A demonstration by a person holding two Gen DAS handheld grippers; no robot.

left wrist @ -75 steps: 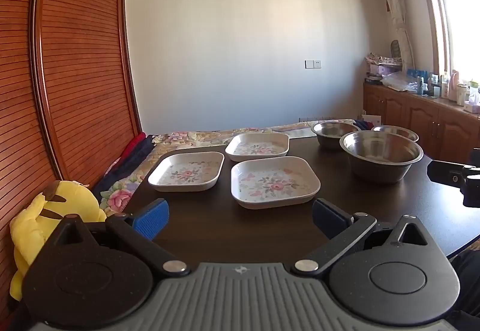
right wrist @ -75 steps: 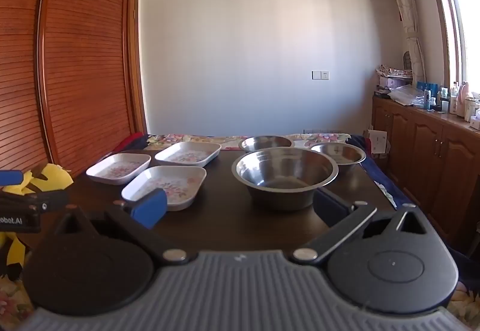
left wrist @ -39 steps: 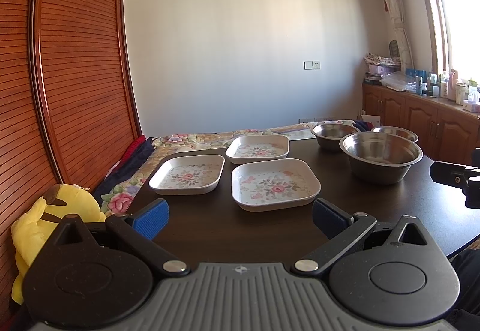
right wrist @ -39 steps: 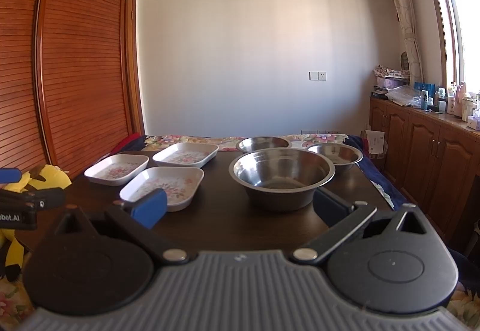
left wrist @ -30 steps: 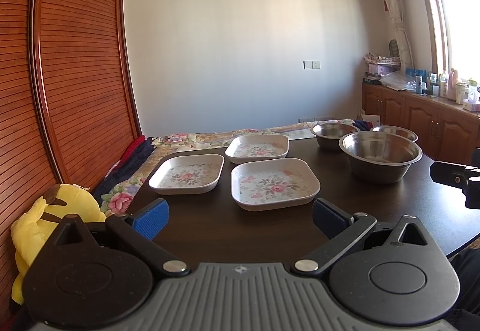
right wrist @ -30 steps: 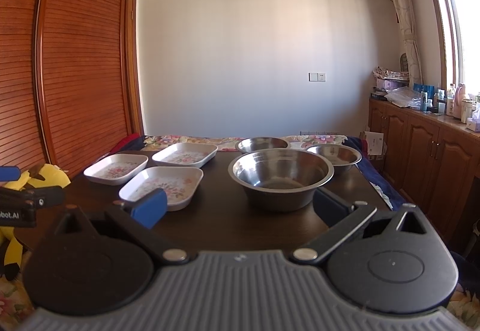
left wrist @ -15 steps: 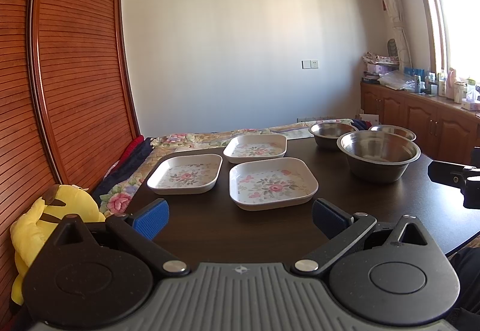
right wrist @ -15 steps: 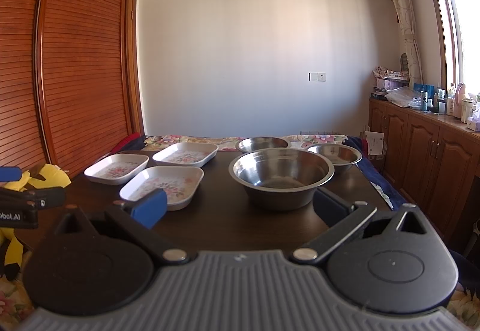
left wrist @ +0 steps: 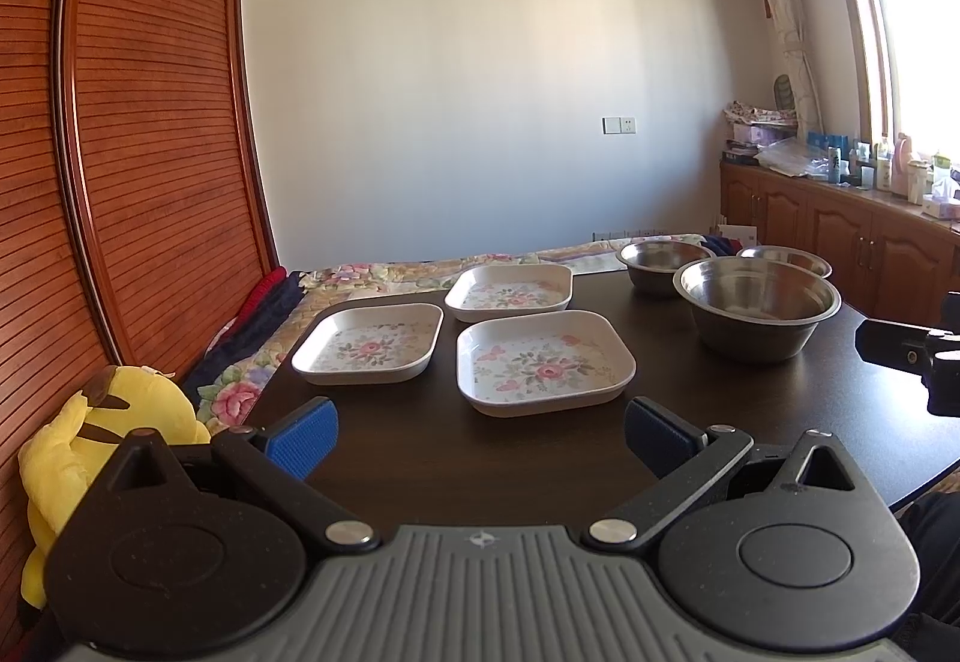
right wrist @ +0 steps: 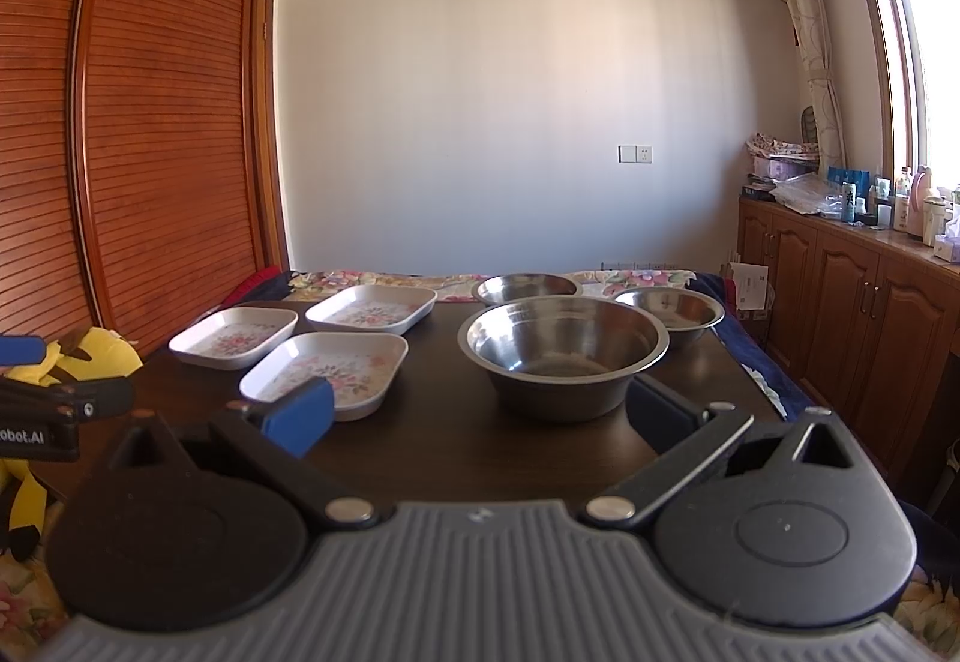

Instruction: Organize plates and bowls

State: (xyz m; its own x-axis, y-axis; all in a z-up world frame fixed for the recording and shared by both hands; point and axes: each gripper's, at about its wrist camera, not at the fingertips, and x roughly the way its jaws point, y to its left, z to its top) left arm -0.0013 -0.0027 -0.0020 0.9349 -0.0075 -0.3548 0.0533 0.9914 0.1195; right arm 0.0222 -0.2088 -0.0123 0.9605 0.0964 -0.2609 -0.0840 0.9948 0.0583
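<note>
Three square white plates with flower prints lie on a dark table (left wrist: 456, 464): a near one (left wrist: 543, 365), one to its left (left wrist: 369, 343) and a far one (left wrist: 510, 293). A large steel bowl (right wrist: 563, 353) stands to their right, with two smaller steel bowls behind it (right wrist: 527, 288) (right wrist: 671, 309). My left gripper (left wrist: 480, 434) hovers open just short of the near plate, with nothing between its fingers. In front of the large bowl my right gripper (right wrist: 474, 416) is open too and holds nothing.
A yellow plush toy (left wrist: 90, 434) sits off the table's left edge beside a slatted wooden wardrobe (left wrist: 120, 152). A flowered bedspread (left wrist: 390, 275) lies beyond the table. Wooden cabinets (right wrist: 870, 314) with bottles on top run along the right wall.
Both views have drifted only slightly; the plates and bowls have not moved. Both grippers stay open.
</note>
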